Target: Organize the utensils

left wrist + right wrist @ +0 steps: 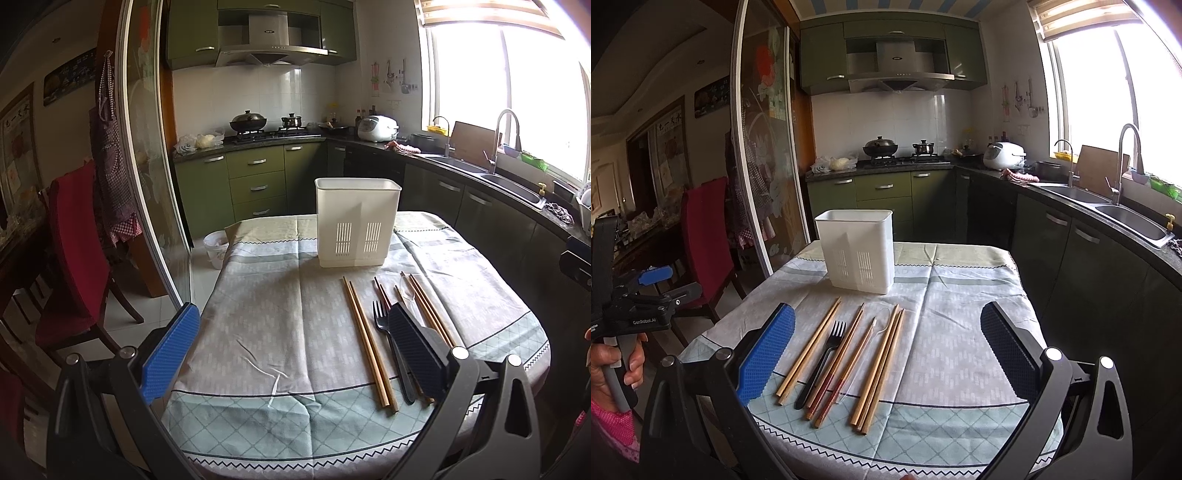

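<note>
A white holder (857,251) stands upright at the far end of the cloth-covered counter (960,332). Nearer the camera the utensils lie side by side, pointing toward the holder: a pale chopstick pair (809,350) at the left, then a black fork (823,360), red-tipped chopsticks (836,363), a clear spoon (882,321) and more pale chopsticks (881,365) at the right. The right gripper (886,354) hangs above them with its jaws wide apart, holding nothing. The left gripper (291,350) is also spread wide and empty, its right finger (415,354) over the fork and spoon.
</note>
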